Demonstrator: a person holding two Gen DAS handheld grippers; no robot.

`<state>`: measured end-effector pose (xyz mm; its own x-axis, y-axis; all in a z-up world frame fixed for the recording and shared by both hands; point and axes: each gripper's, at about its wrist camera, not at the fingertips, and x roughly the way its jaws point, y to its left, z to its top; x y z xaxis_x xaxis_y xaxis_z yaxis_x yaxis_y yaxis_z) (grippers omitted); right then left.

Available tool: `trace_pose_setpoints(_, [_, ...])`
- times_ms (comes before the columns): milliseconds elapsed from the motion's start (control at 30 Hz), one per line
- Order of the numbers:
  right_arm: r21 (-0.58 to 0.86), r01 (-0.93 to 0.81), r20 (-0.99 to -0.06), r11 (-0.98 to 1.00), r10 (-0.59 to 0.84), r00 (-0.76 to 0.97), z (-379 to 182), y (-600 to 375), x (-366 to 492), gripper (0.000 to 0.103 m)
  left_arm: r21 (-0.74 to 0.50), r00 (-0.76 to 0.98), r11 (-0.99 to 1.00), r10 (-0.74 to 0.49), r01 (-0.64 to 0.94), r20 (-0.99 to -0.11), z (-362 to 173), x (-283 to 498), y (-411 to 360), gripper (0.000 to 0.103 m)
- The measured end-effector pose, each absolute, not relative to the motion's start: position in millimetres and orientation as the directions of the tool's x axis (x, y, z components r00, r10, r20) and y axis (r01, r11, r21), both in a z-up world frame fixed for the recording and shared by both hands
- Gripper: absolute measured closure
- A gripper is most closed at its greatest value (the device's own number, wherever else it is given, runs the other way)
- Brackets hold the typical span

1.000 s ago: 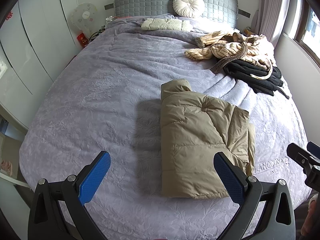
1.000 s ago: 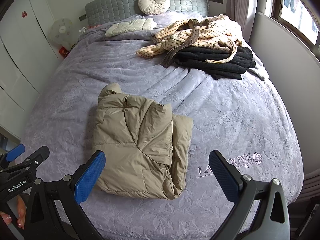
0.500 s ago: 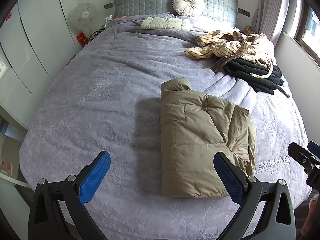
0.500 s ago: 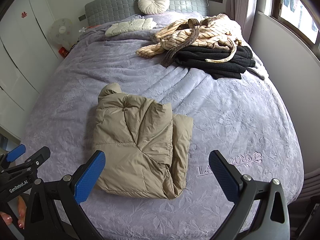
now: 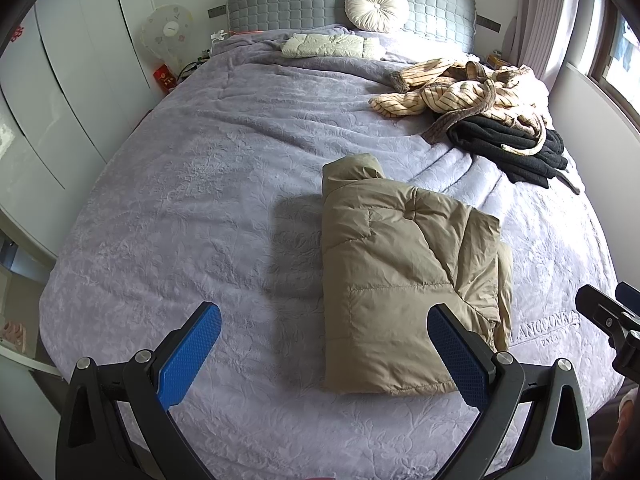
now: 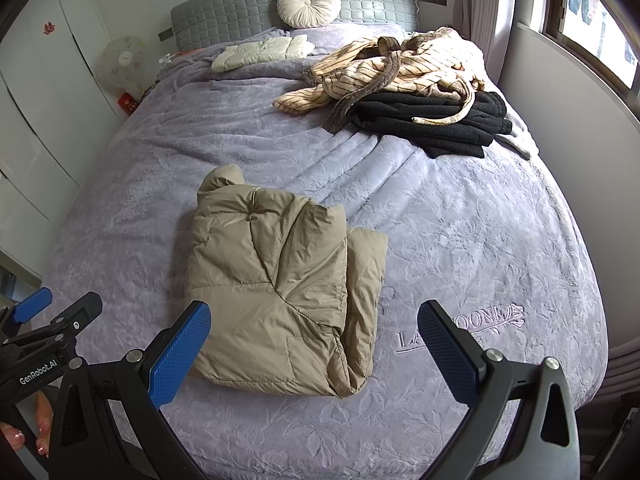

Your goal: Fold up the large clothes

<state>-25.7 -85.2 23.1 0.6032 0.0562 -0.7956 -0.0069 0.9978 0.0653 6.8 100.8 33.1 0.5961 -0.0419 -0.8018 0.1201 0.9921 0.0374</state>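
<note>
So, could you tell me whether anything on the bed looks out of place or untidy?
Yes: a striped robe lies crumpled across the black clothes near the headboard, unfolded. The tan puffer jacket is folded, with its hood poking out.

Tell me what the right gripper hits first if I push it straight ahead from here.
Probably the folded tan puffer jacket: the open right gripper points at its right edge, with the purple bedspread just beside it. Depth is unclear, so it could land on the bedspread instead.
</note>
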Motion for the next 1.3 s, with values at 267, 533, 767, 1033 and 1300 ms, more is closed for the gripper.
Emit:
trace_pose_setpoints(267, [0.064,-0.009,-0.796,0.998,0.057,0.603,24,-86,-26,0.000,0.038,0.596,0.992,-0.040,0.118,-0.802,33,6,101,0.000])
trace_pose_setpoints(533, [0.065,-0.013,-0.796,0.998,0.060,0.602,24,-87,-25,0.000,0.043,0.598,0.992,-0.037,0.119,-0.801,31,6,103,0.000])
trace_pose_setpoints(767, [0.064,-0.016,-0.796,0.998,0.061,0.602,25,-88,-24,0.000,0.047,0.598,0.992,-0.033,0.118,-0.801,27,6,108,0.000])
trace_pose_setpoints(1033, [0.063,-0.014,-0.797,0.998,0.059,0.602,25,-87,-25,0.000,0.048,0.597,0.991,-0.035,0.121,-0.801,27,7,110,0.000])
trace_pose_setpoints(1300, [0.063,-0.013,-0.797,0.998,0.058,0.601,25,-86,-25,0.000,0.049,0.598,0.991,-0.037,0.127,-0.801,28,4,113,0.000])
